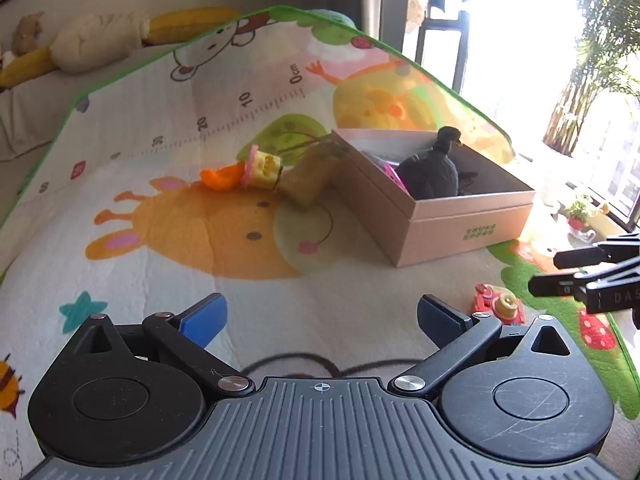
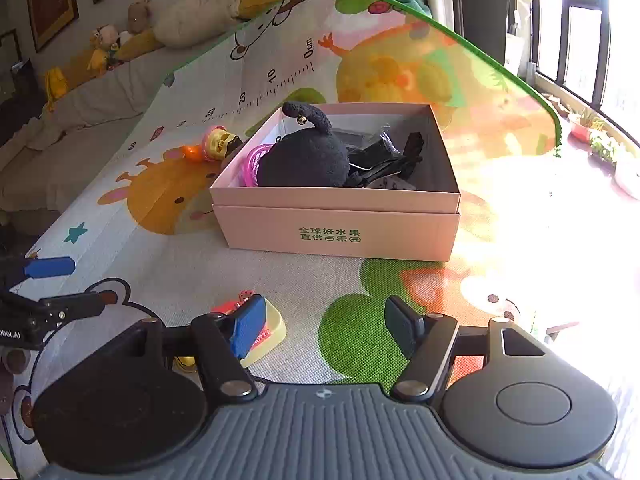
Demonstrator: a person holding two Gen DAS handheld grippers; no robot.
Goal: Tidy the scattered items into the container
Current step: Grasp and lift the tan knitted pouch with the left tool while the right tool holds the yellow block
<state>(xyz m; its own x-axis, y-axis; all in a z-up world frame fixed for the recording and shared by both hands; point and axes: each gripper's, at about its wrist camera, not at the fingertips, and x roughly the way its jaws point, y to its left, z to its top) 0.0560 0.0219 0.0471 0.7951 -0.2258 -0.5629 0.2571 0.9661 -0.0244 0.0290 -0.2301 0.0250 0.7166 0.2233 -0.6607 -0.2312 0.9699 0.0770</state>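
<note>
Box (image 2: 340, 228) ahead of both spread, empty fingers holds a black plush (image 2: 308, 156) and pink basket (image 2: 252, 162); yellow toy (image 1: 262, 168) lies beside it, orange end pointing away.

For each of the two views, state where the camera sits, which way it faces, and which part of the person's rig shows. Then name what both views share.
Left wrist: on the left gripper, facing the box corner-on; its open jaws show, and the right gripper at the right edge.
Right wrist: on the right gripper, facing the box's printed side; its open, empty jaws show, and the left gripper at the left edge.
Shared: box, black plush, mat, red toy.
</note>
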